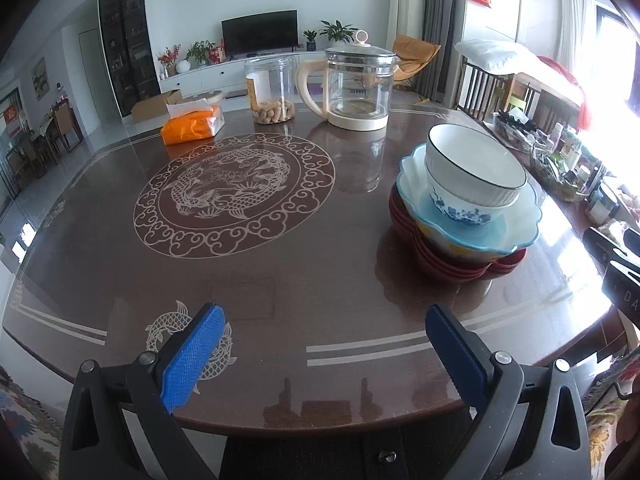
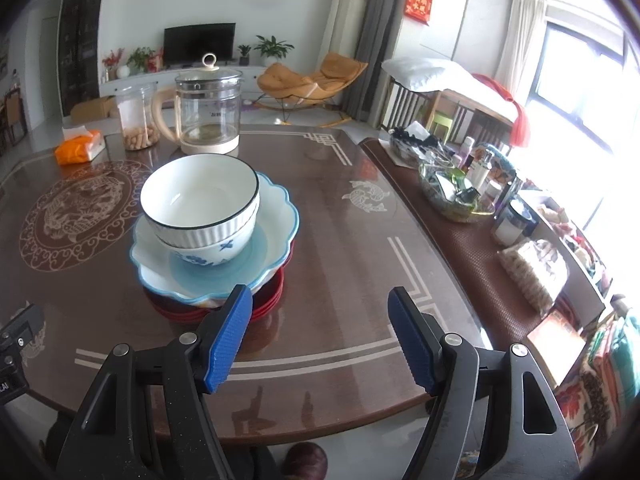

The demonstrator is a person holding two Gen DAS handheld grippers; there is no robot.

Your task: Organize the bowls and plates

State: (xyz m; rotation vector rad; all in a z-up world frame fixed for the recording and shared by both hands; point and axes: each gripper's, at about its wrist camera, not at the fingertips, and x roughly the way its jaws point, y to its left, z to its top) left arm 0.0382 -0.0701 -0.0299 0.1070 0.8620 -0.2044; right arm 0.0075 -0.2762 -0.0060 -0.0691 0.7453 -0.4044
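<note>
- A glossy brown table (image 1: 300, 248) inlaid with a pale round fish medallion (image 1: 234, 200) is shown in a living room; a dark TV (image 1: 259, 33) and potted plants are seen against the far wall, and an orange rocking chair (image 2: 316, 76) near the curtains.
- In the left wrist view, a tissue pack (image 1: 192, 124) is placed at 11 o'clock, a clear jar (image 1: 271, 88) of pale pieces at 12, and a glass kettle (image 1: 356, 88) just beside it.
- The stack is set at 2 o'clock: a ribbed white bowl (image 1: 476, 168) nested in a blue-flowered bowl (image 1: 460, 208), in a scalloped plate (image 1: 516, 224), on red plates (image 1: 440, 268).
- A cluttered side bench (image 2: 472, 240) is seen at 3 o'clock in the right wrist view.
- A red wall hanging (image 2: 419, 3) bears gold characters, too small to read.
- The left gripper (image 1: 326, 344) is spread wide and empty; the right gripper (image 2: 320, 332) is likewise parted, nothing held, its left pad overlapping the stack's near rim in view.
</note>
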